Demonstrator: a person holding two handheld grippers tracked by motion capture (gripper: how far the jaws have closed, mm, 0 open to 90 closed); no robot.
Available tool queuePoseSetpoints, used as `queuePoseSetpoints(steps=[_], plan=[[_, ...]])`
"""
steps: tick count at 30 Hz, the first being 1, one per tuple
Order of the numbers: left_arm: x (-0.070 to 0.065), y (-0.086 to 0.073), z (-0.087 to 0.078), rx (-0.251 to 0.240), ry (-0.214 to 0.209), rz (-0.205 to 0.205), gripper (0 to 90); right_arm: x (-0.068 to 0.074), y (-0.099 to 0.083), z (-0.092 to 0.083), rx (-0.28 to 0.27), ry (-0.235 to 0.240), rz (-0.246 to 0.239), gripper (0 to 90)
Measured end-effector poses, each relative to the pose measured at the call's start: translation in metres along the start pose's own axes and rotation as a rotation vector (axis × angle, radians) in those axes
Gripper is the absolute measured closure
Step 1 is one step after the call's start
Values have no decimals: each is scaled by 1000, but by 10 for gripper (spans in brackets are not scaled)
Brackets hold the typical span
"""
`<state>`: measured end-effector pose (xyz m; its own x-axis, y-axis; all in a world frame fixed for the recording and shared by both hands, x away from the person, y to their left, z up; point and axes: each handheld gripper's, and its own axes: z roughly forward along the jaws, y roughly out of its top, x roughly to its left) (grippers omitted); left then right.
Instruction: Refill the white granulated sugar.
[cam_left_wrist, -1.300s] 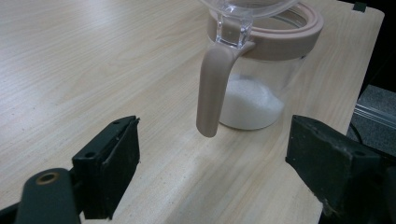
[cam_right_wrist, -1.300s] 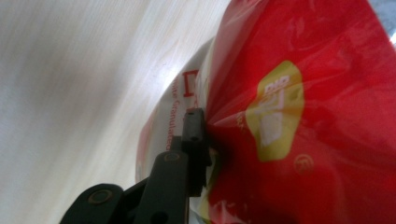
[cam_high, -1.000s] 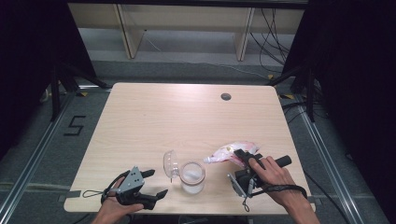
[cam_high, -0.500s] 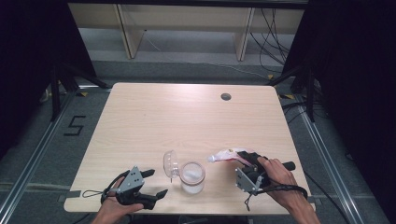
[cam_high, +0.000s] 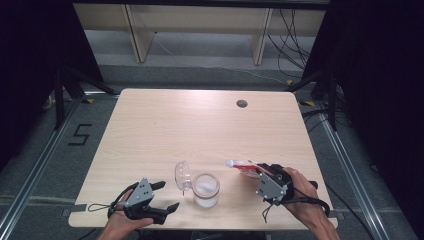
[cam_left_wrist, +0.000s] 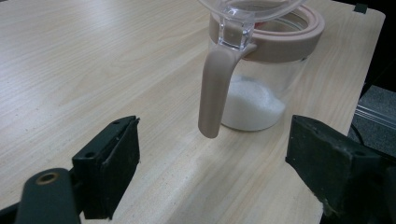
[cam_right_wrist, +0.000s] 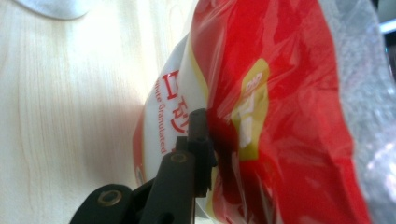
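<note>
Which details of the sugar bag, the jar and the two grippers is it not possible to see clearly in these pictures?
- Sugar bag, right gripper view: the brand print is cut off by folds and the right gripper's jaw; the second jaw is behind the bag.
- Jar, left gripper view: the top edge cuts off the open lid.
- High view: the bag's opening is too small to judge.
- Left gripper: jaws apart, nothing between.

Black hand-held gripper (cam_high: 162, 196) — grey plate, trailing cable.
</note>
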<state>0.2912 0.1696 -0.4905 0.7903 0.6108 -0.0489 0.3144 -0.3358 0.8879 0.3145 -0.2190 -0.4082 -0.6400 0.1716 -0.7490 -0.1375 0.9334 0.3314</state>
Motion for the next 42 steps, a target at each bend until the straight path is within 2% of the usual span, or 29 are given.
queuePoseSetpoints(steps=[1,2,3,4,6,7,8,9,10,11,12,14,15,18,20,22,23,24,25,28,31,32,35,38,41,42], plan=[[0,0,0,0,0,-1,168,1,-1,-1,3,2,31,809],[0,0,0,0,0,-2,167,-1,-2,0,-15,1,-16,810],[0,0,0,-1,-3,6,168,0,-3,-2,-8,9,40,810],[1,0,0,-1,-5,20,167,0,-4,-1,-8,-2,60,810],[1,0,0,0,-3,8,167,2,-6,-2,-6,0,133,810],[0,0,0,0,1,-2,168,1,-7,-1,-17,-5,129,810],[0,0,0,0,1,-3,168,1,-8,-2,-17,-10,154,810],[2,0,0,-1,-2,19,168,1,-10,-2,-20,-5,186,810],[0,0,0,1,2,-2,167,-2,-12,-2,-26,-5,197,809],[0,0,0,0,2,-2,168,-2,-15,-3,-25,-3,226,808],[0,0,0,0,2,-2,167,-4,-17,-2,-33,-10,225,807],[0,0,1,0,1,-3,167,-4,-22,-3,-46,16,294,805],[-1,-1,1,-7,-3,-12,168,-4,-23,-3,-51,3,311,805],[-1,-1,2,-8,-6,-14,168,-5,-27,-3,-60,4,332,799],[1,0,1,-3,-8,17,168,-7,-30,-2,-64,4,370,794],[0,0,1,-1,0,-3,168,-9,-34,-2,-74,4,413,789],[1,0,0,-2,-3,13,168,-9,-35,-2,-81,-1,415,788],[0,0,0,-1,0,-2,167,-9,-37,-2,-83,-1,439,787],[0,0,0,-2,1,-1,168,-9,-38,-2,-89,3,462,786],[0,0,0,-1,2,0,167,-11,-43,-1,-109,-1,492,774],[0,0,0,-1,1,0,167,-11,-47,0,-121,3,544,768],[0,0,0,-1,1,-1,168,-12,-48,1,-132,5,534,765],[0,0,0,-1,2,-1,168,-12,-53,2,-143,0,579,752],[0,0,0,-2,2,0,168,-13,-57,5,-156,-9,601,740],[0,0,1,-7,2,-9,167,-13,-60,4,-166,5,634,731],[0,-1,2,-11,-4,-12,167,-13,-61,5,-177,-6,633,726]])
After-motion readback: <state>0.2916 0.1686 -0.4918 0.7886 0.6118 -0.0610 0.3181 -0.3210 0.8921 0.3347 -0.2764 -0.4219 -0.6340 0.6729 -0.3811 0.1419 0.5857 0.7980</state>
